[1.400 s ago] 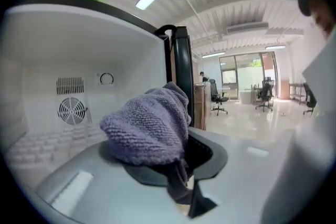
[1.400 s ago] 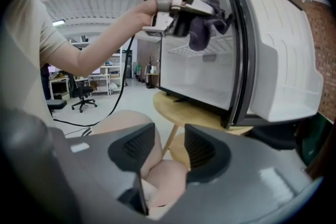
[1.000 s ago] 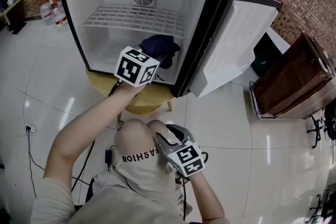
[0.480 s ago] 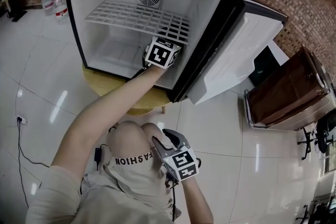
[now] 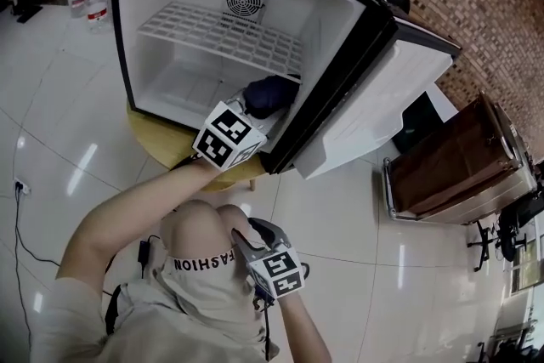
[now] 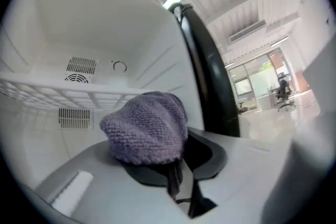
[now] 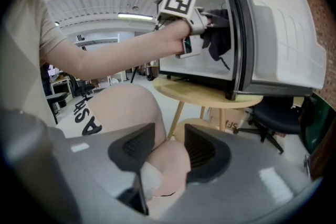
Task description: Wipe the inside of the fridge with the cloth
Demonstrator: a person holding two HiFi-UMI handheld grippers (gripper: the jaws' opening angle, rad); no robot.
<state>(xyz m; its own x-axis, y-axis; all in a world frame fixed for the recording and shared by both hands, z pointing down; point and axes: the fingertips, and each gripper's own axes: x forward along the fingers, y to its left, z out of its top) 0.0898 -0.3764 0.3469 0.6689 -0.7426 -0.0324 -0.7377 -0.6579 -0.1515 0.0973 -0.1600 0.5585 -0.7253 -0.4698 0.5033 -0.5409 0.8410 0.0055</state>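
The small fridge (image 5: 127,30) stands open on a round wooden table (image 5: 166,147). A white wire shelf (image 5: 212,30) crosses its inside. My left gripper (image 5: 255,110) reaches level into the lower right of the fridge, below the shelf. It is shut on a bunched dark blue knit cloth (image 5: 270,94), and its jaws have just been closing on it. In the left gripper view the cloth (image 6: 147,126) bulges over the jaws and hides the pads. My right gripper (image 5: 251,234) rests open beside the person's knee (image 7: 168,157), holding nothing.
The fridge door (image 5: 382,98) hangs open to the right. A wooden cabinet (image 5: 450,166) stands further right on the tiled floor. Water bottles (image 5: 89,0) sit at the back left. A black chair (image 7: 275,118) is behind the table.
The left gripper pushed the cloth deeper along the fridge's right side, then drew back toward the front edge. The right gripper stayed by the knee.
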